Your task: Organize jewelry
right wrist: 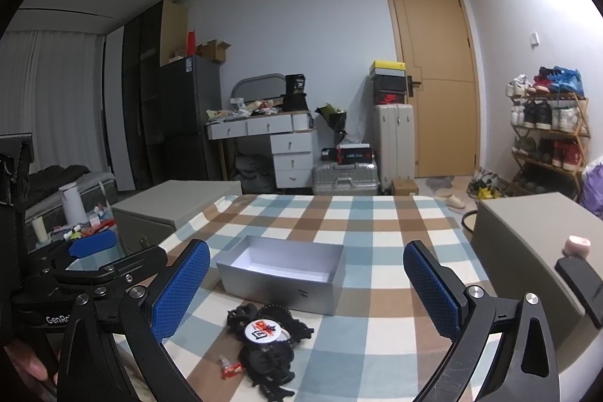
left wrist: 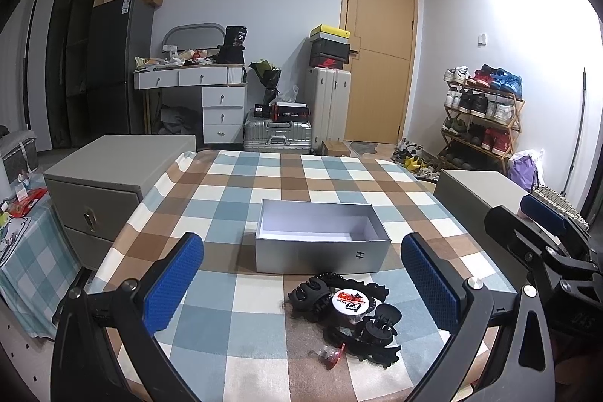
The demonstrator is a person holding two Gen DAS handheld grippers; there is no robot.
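Note:
An empty silver box (left wrist: pixel 322 245) stands open on the checked tablecloth (left wrist: pixel 241 198); it also shows in the right wrist view (right wrist: pixel 280 274). In front of it lies a pile of black hair claws (left wrist: pixel 356 319) with a round white badge (left wrist: pixel 350 301) on top and a small red clip (left wrist: pixel 333 356) beside it. The pile (right wrist: pixel 269 353), badge (right wrist: pixel 264 329) and red clip (right wrist: pixel 230 369) show in the right wrist view too. My left gripper (left wrist: pixel 301 287) is open and empty above the pile. My right gripper (right wrist: pixel 307 292) is open and empty, just behind the pile.
Grey drawer cabinets stand at the table's left (left wrist: pixel 113 176) and right (left wrist: pixel 486 191). My right gripper shows at the right edge of the left view (left wrist: pixel 542 243). Beyond the table are a desk (left wrist: pixel 203 89), suitcases (left wrist: pixel 279 134), a door (left wrist: pixel 377 55) and a shoe rack (left wrist: pixel 482 115).

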